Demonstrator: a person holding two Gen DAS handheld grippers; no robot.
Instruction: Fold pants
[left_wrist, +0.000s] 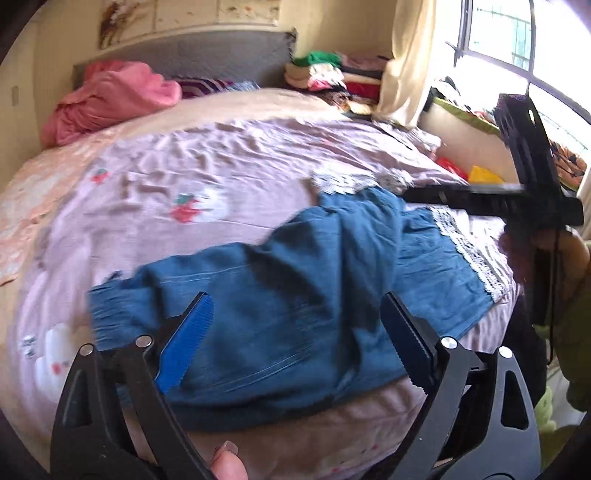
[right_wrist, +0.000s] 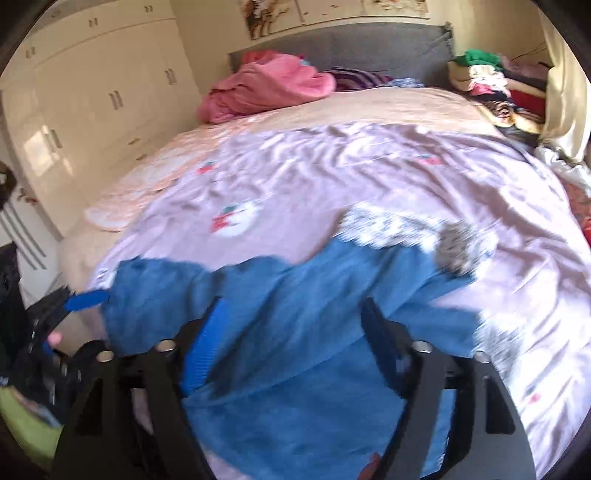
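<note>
Left hand-held gripper: jaws spread wide, nothing between the pads, poised above the waist end of the pants. From this view the garment lies directly ahead and below, its long axis running from lower left (gathered waistband) toward upper right (lace-trimmed leg hems). The waistband is the part nearest this gripper; the hems sit well away, on the right arm's side.

Pants: teal-blue woven fabric, crumpled, with a deep crease through the middle and one leg partly lapped over the other. White lace trim edges both leg openings. They rest on the bed, on a mauve quilt with strawberry print, near the foot edge. Not yet flat; no clean fold is visible. Motion blur softens the cloth's left edge, so the exact outline of the waistband is uncertain.

Right hand-held gripper: jaws also spread, pads clear of cloth, hovering above the pants at mid-length. In the left wrist view its black body crosses above the hem region. From its own camera the lace hems lie ahead and to the right, the waist off to the left.

Judgement: left arm is placed for the waist, right for the hems. The garment probably needs smoothing along its long axis before a lengthwise fold.
</note>
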